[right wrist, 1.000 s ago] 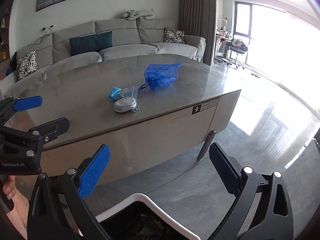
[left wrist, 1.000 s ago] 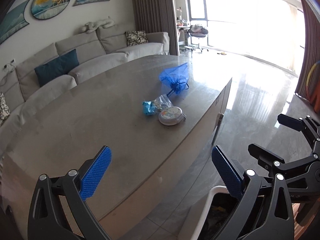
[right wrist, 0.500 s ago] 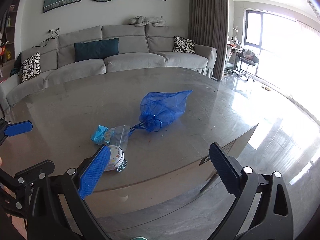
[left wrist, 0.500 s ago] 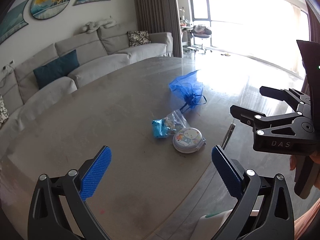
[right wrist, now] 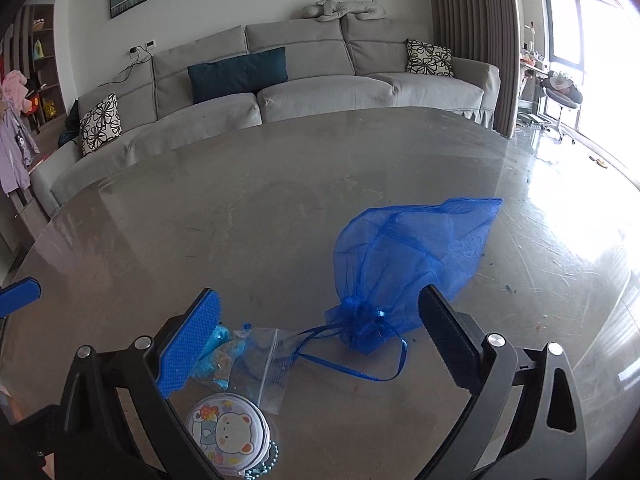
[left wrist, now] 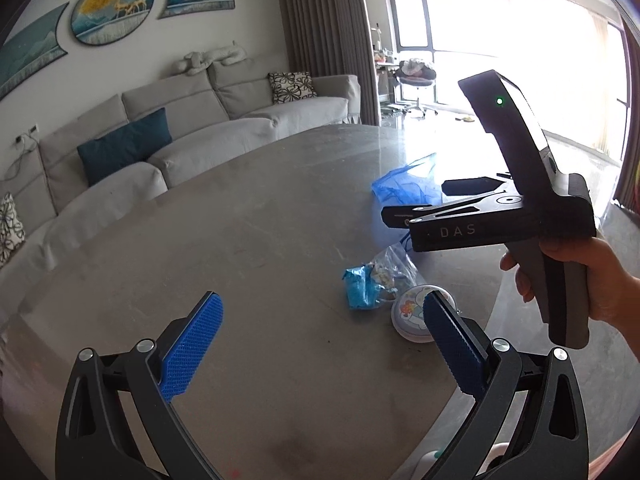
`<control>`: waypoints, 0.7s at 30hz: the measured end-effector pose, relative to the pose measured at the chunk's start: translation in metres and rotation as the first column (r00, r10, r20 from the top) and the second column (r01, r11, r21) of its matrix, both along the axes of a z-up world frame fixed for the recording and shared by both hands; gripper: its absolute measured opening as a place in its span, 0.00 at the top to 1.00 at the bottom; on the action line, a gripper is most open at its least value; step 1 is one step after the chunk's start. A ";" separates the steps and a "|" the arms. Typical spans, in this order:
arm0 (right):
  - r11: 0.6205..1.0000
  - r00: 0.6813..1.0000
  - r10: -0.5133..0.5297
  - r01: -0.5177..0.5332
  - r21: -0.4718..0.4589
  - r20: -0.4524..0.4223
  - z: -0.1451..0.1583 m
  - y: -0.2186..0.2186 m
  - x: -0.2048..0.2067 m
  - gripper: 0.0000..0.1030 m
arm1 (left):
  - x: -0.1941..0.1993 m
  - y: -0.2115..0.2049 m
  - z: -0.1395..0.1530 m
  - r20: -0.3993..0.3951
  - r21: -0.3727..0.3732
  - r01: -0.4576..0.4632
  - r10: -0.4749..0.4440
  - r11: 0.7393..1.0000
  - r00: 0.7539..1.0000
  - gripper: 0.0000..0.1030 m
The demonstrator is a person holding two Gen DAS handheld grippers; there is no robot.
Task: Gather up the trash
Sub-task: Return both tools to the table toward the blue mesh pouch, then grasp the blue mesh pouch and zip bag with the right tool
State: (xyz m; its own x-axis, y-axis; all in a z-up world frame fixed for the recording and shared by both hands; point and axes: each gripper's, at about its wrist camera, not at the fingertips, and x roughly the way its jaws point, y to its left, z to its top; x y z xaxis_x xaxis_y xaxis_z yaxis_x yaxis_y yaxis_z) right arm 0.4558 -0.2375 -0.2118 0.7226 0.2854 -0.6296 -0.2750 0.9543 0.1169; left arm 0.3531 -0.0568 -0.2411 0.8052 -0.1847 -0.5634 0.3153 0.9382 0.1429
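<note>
Trash lies on the grey table (left wrist: 240, 240): a blue mesh drawstring bag (right wrist: 404, 256), a clear zip bag with blue scraps (right wrist: 244, 360) and a round white tin with a bear picture (right wrist: 228, 436). In the left wrist view the blue mesh bag (left wrist: 404, 188), the zip bag (left wrist: 372, 280) and the tin (left wrist: 412, 312) lie at the right. My right gripper (right wrist: 316, 344) is open and empty, hovering over the bag's tied neck. My left gripper (left wrist: 320, 340) is open and empty above the table, left of the tin. The right gripper's body (left wrist: 500, 216) hides part of the mesh bag.
A grey sofa (right wrist: 320, 80) with cushions runs behind the table. A white bin rim (left wrist: 436, 460) shows below the table's near edge. Bright windows and a glossy floor (left wrist: 580, 152) lie to the right.
Both grippers have risen from beside the bin and moved forward over the table. The right gripper now hovers over the mesh bag. Both stay open.
</note>
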 end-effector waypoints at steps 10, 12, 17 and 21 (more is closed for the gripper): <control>0.996 0.985 0.074 -0.067 0.053 -0.154 -0.019 0.009 0.011 0.05 | -0.001 -0.002 -0.001 0.007 0.001 -0.008 0.008 1.000 1.000 0.03; 0.994 0.981 0.101 -0.092 0.060 -0.163 -0.018 0.012 0.006 0.05 | 0.004 0.000 -0.003 -0.013 -0.011 -0.011 0.011 1.000 1.000 0.03; 0.984 0.965 0.176 -0.171 0.041 -0.197 -0.020 0.023 -0.008 0.05 | 0.007 0.004 -0.001 -0.023 -0.028 -0.019 0.019 0.999 1.000 0.03; 0.980 0.958 0.193 -0.200 -0.014 -0.211 -0.022 0.029 -0.012 0.05 | 0.006 0.005 0.000 -0.016 -0.030 -0.019 0.019 0.999 1.000 0.03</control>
